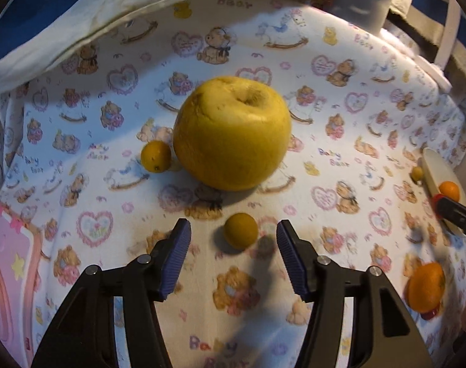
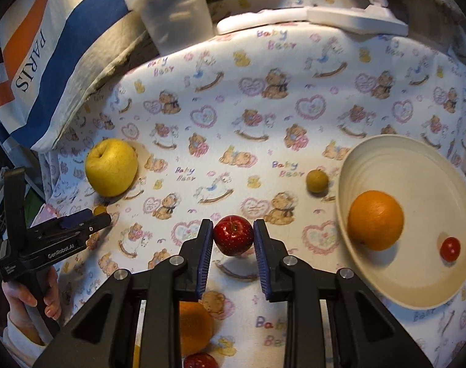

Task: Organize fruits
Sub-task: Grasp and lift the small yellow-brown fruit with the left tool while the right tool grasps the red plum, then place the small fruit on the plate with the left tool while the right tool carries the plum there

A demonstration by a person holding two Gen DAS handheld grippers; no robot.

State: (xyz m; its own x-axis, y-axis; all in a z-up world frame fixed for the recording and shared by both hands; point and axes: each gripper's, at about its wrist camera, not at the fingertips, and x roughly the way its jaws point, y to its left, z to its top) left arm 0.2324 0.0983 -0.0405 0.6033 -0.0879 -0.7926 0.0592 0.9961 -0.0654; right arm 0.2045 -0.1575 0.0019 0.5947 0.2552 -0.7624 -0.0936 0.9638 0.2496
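Observation:
My right gripper (image 2: 233, 225) is shut on a small red apple (image 2: 233, 235), which hangs a little above the cloth over its own shadow. To its right a cream bowl (image 2: 371, 153) holds an orange (image 2: 375, 220) and a cherry tomato (image 2: 450, 248). My left gripper (image 1: 233, 225) is open, its blue pads apart on either side of a small yellow-brown fruit (image 1: 241, 230) that lies on the cloth untouched. Just beyond it sit a big yellow apple (image 1: 231, 133) and another small yellow fruit (image 1: 155, 160).
A small brownish fruit (image 2: 317, 181) lies left of the bowl. An orange (image 2: 193, 328) and a red fruit (image 2: 200, 362) lie under my right gripper. A plastic cup (image 2: 171, 9) and a white stand (image 2: 355, 15) are at the far edge. A pink item (image 1: 5, 260) lies left.

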